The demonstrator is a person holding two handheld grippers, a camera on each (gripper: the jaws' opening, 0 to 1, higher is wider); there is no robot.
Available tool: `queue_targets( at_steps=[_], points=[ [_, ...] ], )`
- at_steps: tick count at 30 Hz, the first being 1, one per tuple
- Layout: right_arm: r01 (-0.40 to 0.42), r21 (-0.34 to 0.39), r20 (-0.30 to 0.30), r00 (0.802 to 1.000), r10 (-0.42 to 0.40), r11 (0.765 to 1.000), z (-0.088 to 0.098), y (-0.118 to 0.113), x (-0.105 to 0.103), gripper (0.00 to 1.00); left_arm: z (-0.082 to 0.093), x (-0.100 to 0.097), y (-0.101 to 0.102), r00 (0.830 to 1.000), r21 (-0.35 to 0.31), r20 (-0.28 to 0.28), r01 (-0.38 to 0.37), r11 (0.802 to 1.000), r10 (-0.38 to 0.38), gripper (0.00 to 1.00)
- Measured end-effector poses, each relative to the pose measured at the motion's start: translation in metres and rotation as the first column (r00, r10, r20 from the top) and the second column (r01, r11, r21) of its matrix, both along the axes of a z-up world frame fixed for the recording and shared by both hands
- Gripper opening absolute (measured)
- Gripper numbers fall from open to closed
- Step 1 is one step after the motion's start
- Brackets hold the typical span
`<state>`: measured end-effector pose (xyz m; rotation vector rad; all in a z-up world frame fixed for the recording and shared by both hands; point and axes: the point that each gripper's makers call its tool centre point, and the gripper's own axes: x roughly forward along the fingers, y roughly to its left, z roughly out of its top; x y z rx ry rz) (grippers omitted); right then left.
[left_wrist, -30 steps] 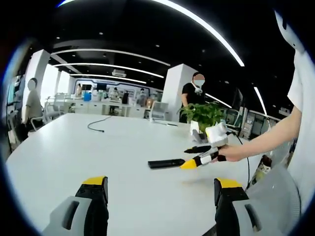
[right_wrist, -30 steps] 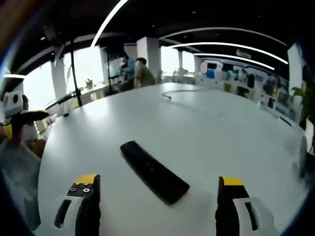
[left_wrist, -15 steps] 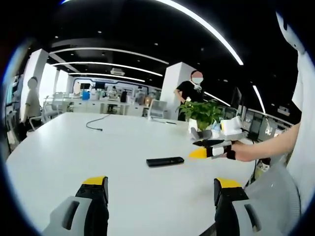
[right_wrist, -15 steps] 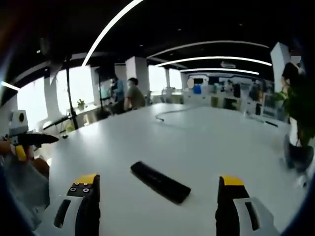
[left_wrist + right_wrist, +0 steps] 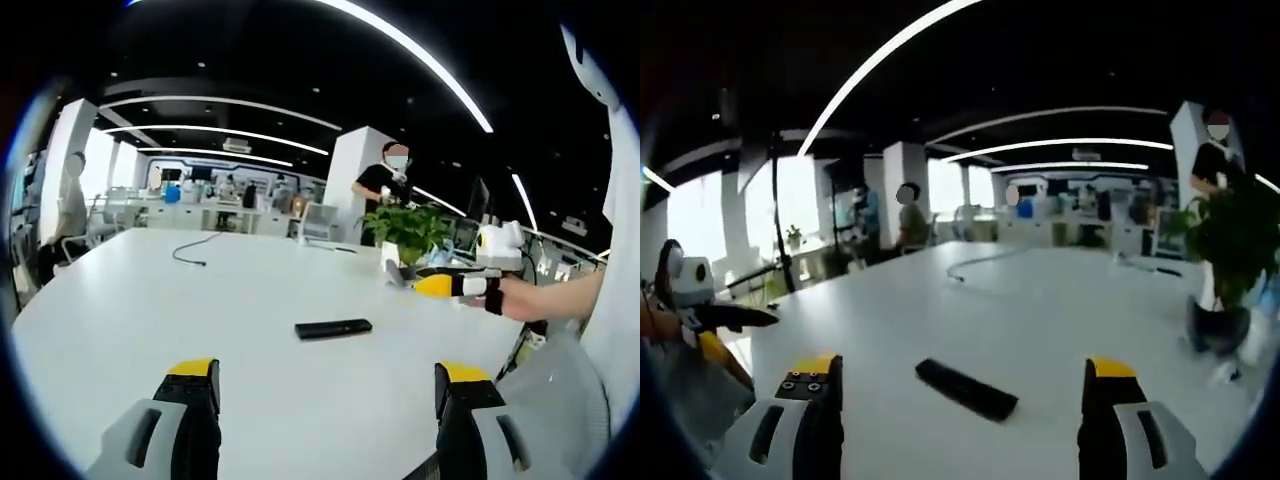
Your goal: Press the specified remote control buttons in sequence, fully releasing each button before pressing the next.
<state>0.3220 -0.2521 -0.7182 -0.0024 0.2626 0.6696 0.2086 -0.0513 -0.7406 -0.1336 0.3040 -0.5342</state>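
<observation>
remote (image 5: pixel 333 328) laid flat on table (image 5: pixel 120 320) | left gripper (image 5: pixel 325 400) held wide, empty | right gripper (image 5: pixel 965 400) held wide, empty

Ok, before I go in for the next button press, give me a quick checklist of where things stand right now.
1. Remote in view, flat on the white table: ok.
2. Right gripper off the remote, nothing pressed: ok.
3. Right gripper jaws apart, nothing between them: ok.
4. Left gripper open and off the remote: ok.
5. Space around the remote free; cable and potted plant stand well apart: ok.
6. Which button is the target, and whether the button side faces up: cannot tell, the remote is too small and dark.
</observation>
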Motion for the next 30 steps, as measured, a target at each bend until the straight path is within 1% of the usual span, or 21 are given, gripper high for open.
queue_targets(
  at_steps=[1,8,13,18,20,22,25,27,28,30],
  points=[
    [0.004,0.017,0.007,1.000,-0.004,1.000,0.005,0.000,-0.002,0.99,0.000,0.000,0.000,1.000,-0.001,0.001,0.000,1.000,0.000,0.92],
    [0.028,0.046,0.038,0.999,-0.030,0.999,0.025,-0.006,-0.012,0.99,0.000,0.001,0.000,1.000,-0.002,0.001,0.000,1.000,0.000,0.92],
    [0.039,0.052,0.054,0.998,-0.042,0.998,0.034,-0.011,-0.020,0.99,0.000,0.001,0.000,1.000,-0.001,0.002,-0.001,1.000,0.001,0.92],
    [0.086,0.076,0.032,0.996,-0.089,0.993,0.036,-0.021,-0.027,0.99,0.000,0.001,0.000,1.000,-0.005,0.004,-0.003,1.000,0.003,0.92],
    [0.097,0.079,0.036,0.994,-0.100,0.992,0.037,-0.025,-0.031,0.99,0.000,0.002,0.000,1.000,-0.007,0.005,-0.005,1.000,0.005,0.92],
    [0.107,0.061,0.039,0.993,-0.109,0.992,0.034,-0.029,-0.037,0.99,0.000,0.002,0.000,1.000,-0.006,0.004,-0.006,1.000,0.006,0.92],
    [0.133,-0.014,0.044,0.990,-0.133,0.991,0.023,-0.037,-0.045,0.99,0.000,0.002,0.000,1.000,-0.005,0.004,-0.007,1.000,0.007,0.92],
    [0.132,-0.069,0.059,0.990,-0.128,0.989,0.013,-0.046,-0.047,0.99,-0.001,0.002,0.001,1.000,-0.001,0.002,-0.013,1.000,0.013,0.91],
    [0.130,-0.092,0.057,0.990,-0.126,0.987,0.010,-0.047,-0.050,0.99,-0.001,0.002,0.002,1.000,-0.002,0.001,-0.015,1.000,0.015,0.91],
    [0.116,-0.107,0.061,0.992,-0.110,0.987,0.009,-0.043,-0.057,0.99,-0.001,0.003,0.002,1.000,-0.005,0.001,-0.017,1.000,0.017,0.91]
  ],
)
